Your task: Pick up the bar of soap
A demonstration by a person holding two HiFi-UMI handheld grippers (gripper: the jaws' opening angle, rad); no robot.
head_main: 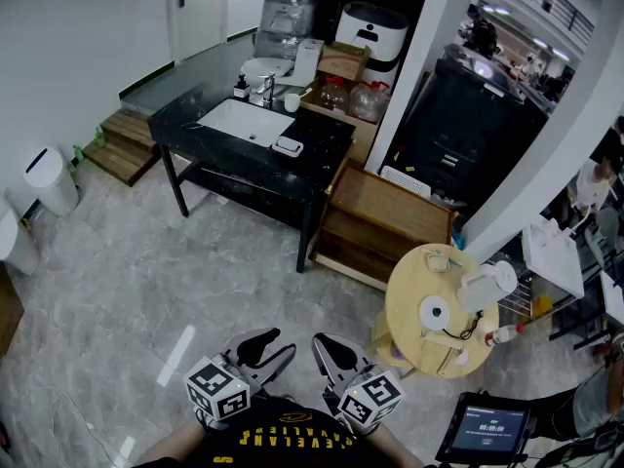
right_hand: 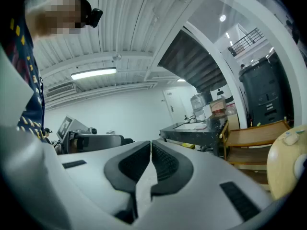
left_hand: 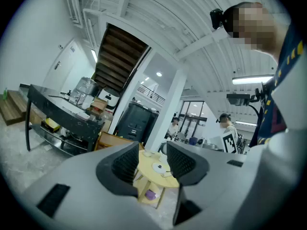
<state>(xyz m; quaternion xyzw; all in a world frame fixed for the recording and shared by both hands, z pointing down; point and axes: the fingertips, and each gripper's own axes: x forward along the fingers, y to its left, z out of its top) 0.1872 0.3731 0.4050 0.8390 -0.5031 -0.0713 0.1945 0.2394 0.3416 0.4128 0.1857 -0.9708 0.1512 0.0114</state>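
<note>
The bar of soap (head_main: 289, 145) is a small pale block in a dish on the black marble table (head_main: 322, 149), to the right of the white sink basin (head_main: 239, 122). It lies far ahead of both grippers. My left gripper (head_main: 268, 347) is held low near my body and stands open with nothing between its jaws (left_hand: 152, 159). Next to it, my right gripper (head_main: 339, 351) is shut, its ribbed pads pressed together with nothing held (right_hand: 150, 157). In the right gripper view the black table (right_hand: 192, 128) shows at a distance, and the soap cannot be made out there.
A round wooden side table (head_main: 409, 334) with a jug and a roll of tape stands at the right. A wooden crate (head_main: 385, 222) sits by the black table's right end. Wooden steps (head_main: 122, 144) and a white bin (head_main: 49, 178) are at the left. A tablet (head_main: 485, 427) is at lower right.
</note>
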